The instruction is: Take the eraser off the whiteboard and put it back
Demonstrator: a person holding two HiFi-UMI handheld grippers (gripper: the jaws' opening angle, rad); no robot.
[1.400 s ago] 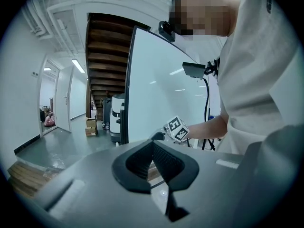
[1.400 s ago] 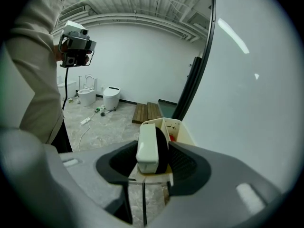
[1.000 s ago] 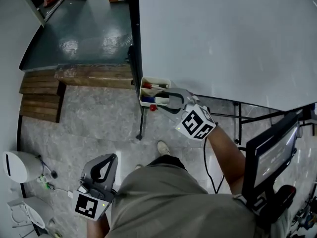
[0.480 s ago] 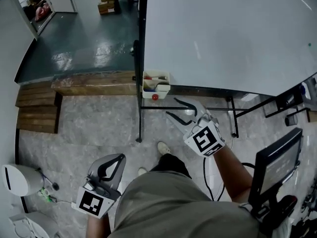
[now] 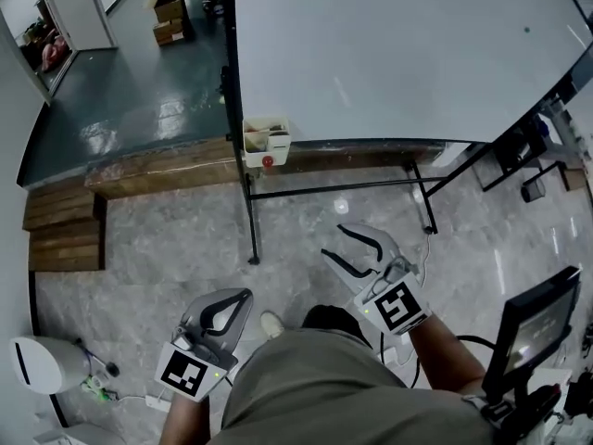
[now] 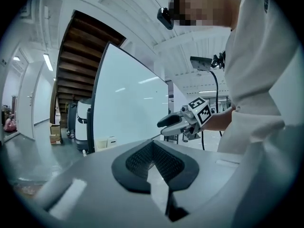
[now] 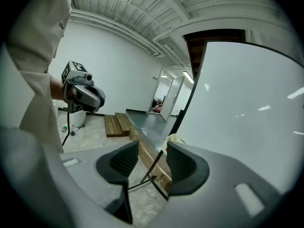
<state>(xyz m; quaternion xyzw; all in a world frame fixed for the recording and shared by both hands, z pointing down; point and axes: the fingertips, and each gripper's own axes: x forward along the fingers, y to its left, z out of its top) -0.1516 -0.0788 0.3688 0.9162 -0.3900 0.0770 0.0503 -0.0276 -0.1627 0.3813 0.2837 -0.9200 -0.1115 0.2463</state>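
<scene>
The whiteboard (image 5: 398, 44) stands on a black frame across the top of the head view. A small white holder (image 5: 266, 141) hangs at its lower left corner; what lies in it is too small to tell apart, and I cannot pick out the eraser. My right gripper (image 5: 334, 240) is open and empty, held over the floor well short of the board. My left gripper (image 5: 243, 297) is shut on nothing, low at my left side. In the right gripper view the gripper (image 7: 152, 151) points at the holder (image 7: 174, 139). In the left gripper view the pads (image 6: 153, 148) meet.
Wooden steps (image 5: 60, 230) and a wooden beam (image 5: 157, 165) lie left of the board's frame (image 5: 248, 221). A white bin (image 5: 37, 364) stands at the lower left, and a monitor (image 5: 533, 327) at the lower right. Boxes (image 5: 170, 19) sit on the dark floor beyond.
My right gripper has drawn back from the white holder, open and empty, toward my body. The board and holder now sit farther away. The left gripper stayed shut at my side.
</scene>
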